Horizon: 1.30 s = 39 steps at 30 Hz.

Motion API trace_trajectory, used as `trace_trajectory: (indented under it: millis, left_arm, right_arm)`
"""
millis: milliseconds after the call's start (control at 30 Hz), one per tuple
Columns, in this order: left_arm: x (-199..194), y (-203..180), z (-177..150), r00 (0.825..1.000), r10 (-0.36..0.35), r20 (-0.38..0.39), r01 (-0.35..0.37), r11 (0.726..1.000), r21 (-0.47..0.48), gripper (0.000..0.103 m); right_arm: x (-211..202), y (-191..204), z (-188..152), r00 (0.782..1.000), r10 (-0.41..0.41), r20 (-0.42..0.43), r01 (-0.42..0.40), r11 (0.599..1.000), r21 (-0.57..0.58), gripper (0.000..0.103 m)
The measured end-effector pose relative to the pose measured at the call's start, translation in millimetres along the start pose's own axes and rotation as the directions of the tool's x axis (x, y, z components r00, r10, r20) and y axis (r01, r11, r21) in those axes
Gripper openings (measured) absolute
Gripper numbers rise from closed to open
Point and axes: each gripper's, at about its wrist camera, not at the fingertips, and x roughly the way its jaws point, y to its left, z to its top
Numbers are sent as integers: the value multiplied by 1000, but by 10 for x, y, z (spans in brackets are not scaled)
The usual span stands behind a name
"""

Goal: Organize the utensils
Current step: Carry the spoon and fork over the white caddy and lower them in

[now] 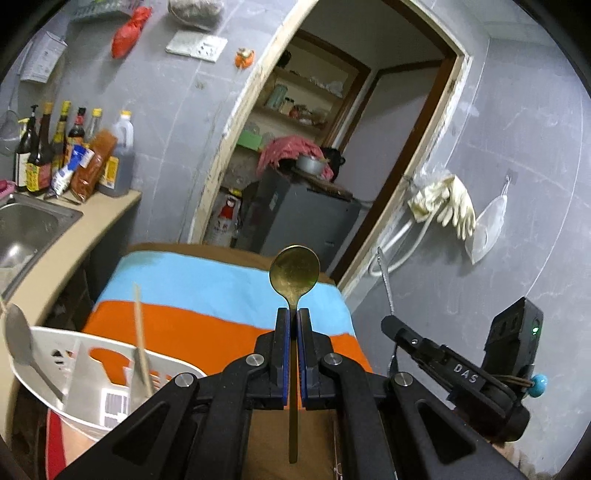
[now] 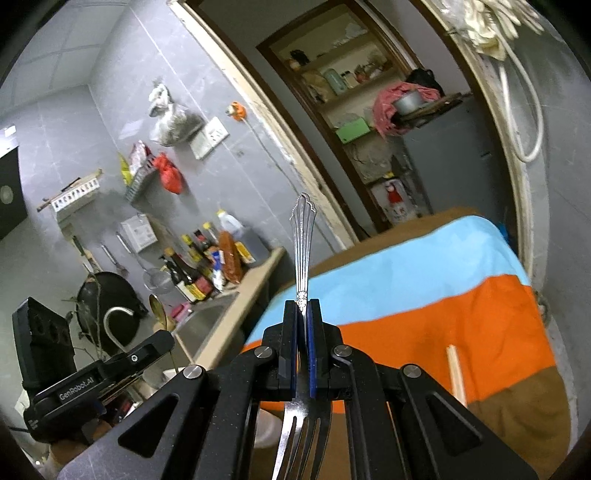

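Left wrist: left claw (image 1: 294, 318) clamped on brass spoon (image 1: 294, 271), bowl forward, above striped bench; keep it level toward white basket (image 1: 110, 343).
Right wrist: right claw (image 2: 303, 308) clamped on fork (image 2: 302, 243), tines back; don't let it tip.

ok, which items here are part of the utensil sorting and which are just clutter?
Job items:
- brass-coloured round-bowled spoon, in the left claw
- ornate silver fork, in the right claw
- white plastic slotted basket holding a grey metal spoon and wooden chopsticks

Lying about:
- dark sauce bottles on the counter
- steel sink
- cream rubber gloves on the wall
- red hanging bag
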Motion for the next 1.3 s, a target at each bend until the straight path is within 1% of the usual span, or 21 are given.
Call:
trace_trajectory:
  millis: [167, 300, 467, 633, 700, 833, 967, 1033, 1167, 1300]
  left_arm:
    - [-243, 165, 140, 998, 26, 55, -25, 1000, -18, 4]
    - [-469, 363, 247, 992, 74, 106, -71, 997, -29, 4]
    - [-666, 738, 352, 977, 144, 159, -134, 988, -73, 4]
    - [-754, 1117, 385, 957, 210, 197, -190, 975, -119, 4]
    - [-772, 1259, 376, 951, 224, 212, -199, 971, -133, 4]
    - [-706, 1504, 337, 946, 232, 228, -204, 969, -139, 4]
    - [-608, 1649, 223, 947, 221, 233, -194, 972, -135, 4]
    - [-564, 1686, 167, 948, 218, 231, -189, 972, -139, 4]
    - [-514, 1690, 64, 949, 200, 243, -170, 976, -137, 4]
    - [-452, 1673, 0, 947, 204, 247, -181, 977, -112, 4]
  right_arm:
    - [154, 255, 14, 998, 61, 17, -61, 998, -9, 5]
    - [310, 481, 4, 994, 106, 27, -106, 994, -13, 5]
    - [527, 791, -56, 987, 149, 55, -147, 989, -27, 5]
    - [713, 1036, -171, 981, 168, 97, -165, 986, -34, 5]
    - [785, 1107, -238, 979, 169, 111, -166, 985, -40, 5]
    - [914, 1170, -427, 972, 175, 155, -169, 984, -47, 5]
    - [1015, 1193, -641, 963, 174, 205, -165, 985, -60, 5]
    - [1040, 1172, -749, 958, 176, 227, -164, 984, -70, 5]
    - [1067, 1218, -848, 951, 166, 262, -146, 985, -96, 5]
    - [1067, 1271, -916, 947, 153, 283, -121, 984, -129, 5]
